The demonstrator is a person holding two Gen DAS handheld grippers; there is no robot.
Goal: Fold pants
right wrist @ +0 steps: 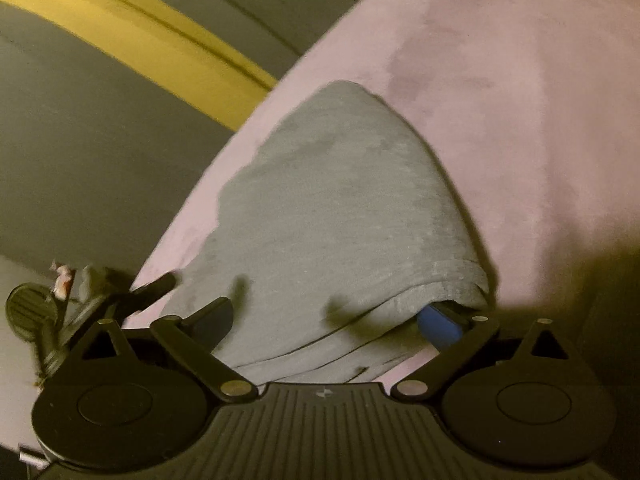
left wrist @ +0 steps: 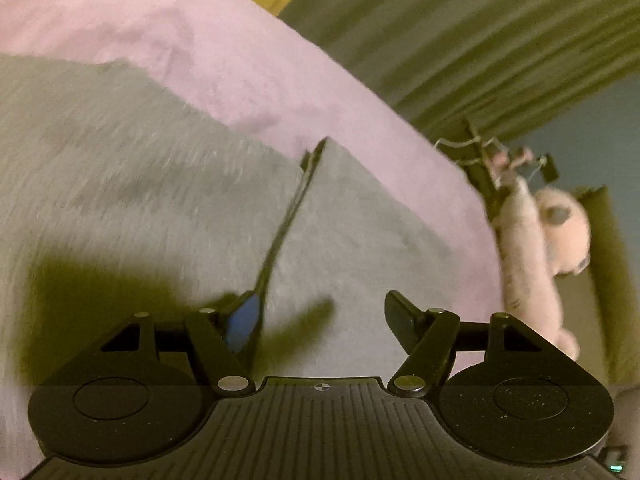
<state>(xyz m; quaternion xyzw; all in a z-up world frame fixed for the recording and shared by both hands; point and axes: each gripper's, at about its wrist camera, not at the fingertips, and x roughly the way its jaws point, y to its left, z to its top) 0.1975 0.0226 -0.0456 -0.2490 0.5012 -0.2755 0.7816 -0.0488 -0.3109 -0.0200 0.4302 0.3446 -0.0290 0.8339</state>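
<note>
Grey pants (left wrist: 140,184) lie on a pink fuzzy bed cover (left wrist: 240,60). In the left wrist view a dark gap or seam (left wrist: 296,200) runs between two grey cloth panels toward the gripper. My left gripper (left wrist: 320,320) is open just above the cloth, with its blue-padded left finger (left wrist: 242,322) at the seam and its right finger (left wrist: 400,316) over the grey cloth. In the right wrist view the folded grey pants (right wrist: 340,208) taper away from me. My right gripper (right wrist: 332,320) is open, and its blue-padded right finger (right wrist: 440,326) sits under the hem edge (right wrist: 440,284).
The pink cover (right wrist: 520,100) spreads to the right in the right wrist view. Olive curtains (left wrist: 480,40), a yellow strip (right wrist: 140,40), a dark rack (left wrist: 488,176) and a pink plush toy (left wrist: 560,220) stand beyond the bed edge. A dark object (right wrist: 36,312) lies at the left.
</note>
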